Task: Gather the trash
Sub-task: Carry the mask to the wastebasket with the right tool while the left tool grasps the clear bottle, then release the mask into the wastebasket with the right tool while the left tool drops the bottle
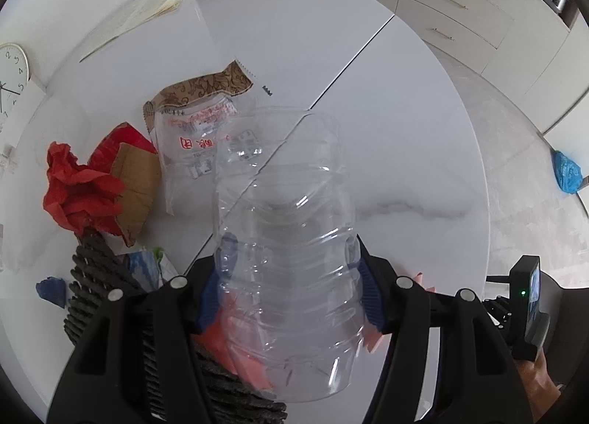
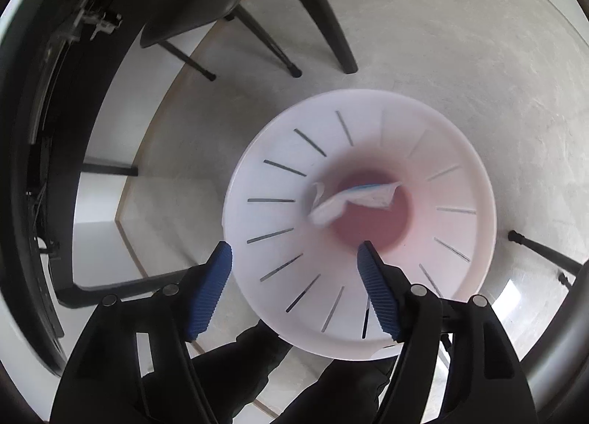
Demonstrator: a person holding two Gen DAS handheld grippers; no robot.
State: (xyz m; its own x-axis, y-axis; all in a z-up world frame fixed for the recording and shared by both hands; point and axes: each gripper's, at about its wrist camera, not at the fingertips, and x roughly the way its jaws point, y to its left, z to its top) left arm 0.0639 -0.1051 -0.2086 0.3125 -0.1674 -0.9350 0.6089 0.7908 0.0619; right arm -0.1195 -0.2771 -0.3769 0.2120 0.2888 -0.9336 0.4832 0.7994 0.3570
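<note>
The left gripper [image 1: 291, 287] is pinching a clear bottle [image 1: 287, 239] above the table [image 1: 405, 166], the right gripper [image 2: 294, 276] is hanging spread over the bin [image 2: 460, 173] holding one wrapper [image 2: 349, 201], while red paper [image 1: 79, 192], cardboard [image 1: 138, 181] and a bag [image 1: 191, 129] are waiting near the table's left edge.

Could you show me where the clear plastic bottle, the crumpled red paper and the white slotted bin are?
Clear plastic bottle [image 1: 287, 258]: left wrist view, on its ribbed body.
Crumpled red paper [image 1: 79, 190]: left wrist view, on its middle folds.
White slotted bin [image 2: 279, 181]: right wrist view, on its inner wall.
</note>
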